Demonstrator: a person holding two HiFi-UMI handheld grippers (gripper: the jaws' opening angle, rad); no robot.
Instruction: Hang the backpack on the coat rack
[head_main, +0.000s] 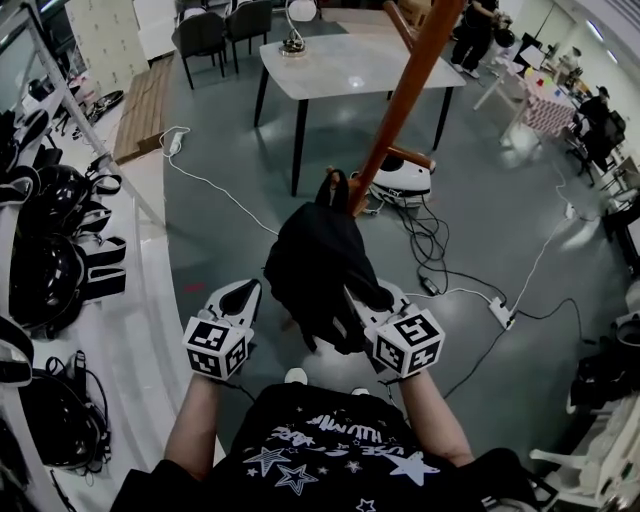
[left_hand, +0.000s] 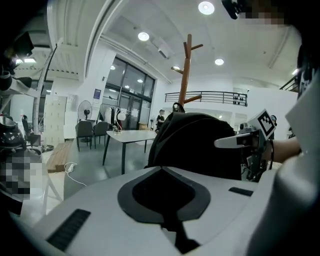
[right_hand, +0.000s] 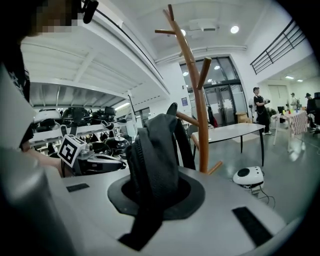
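Two grippers: the right gripper (head_main: 353, 298) clamps the black backpack (head_main: 315, 262), at 7 o'clock of the coat rack (head_main: 405, 95). The left gripper (head_main: 248, 290), at the backpack's 9 o'clock, is clenched and empty.

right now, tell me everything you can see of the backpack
The backpack is black soft fabric, hanging limp and upright off the floor. The right gripper has its fingers pinched on a fold at its side. Its top loop sits close to the wooden coat rack, not visibly hooked.
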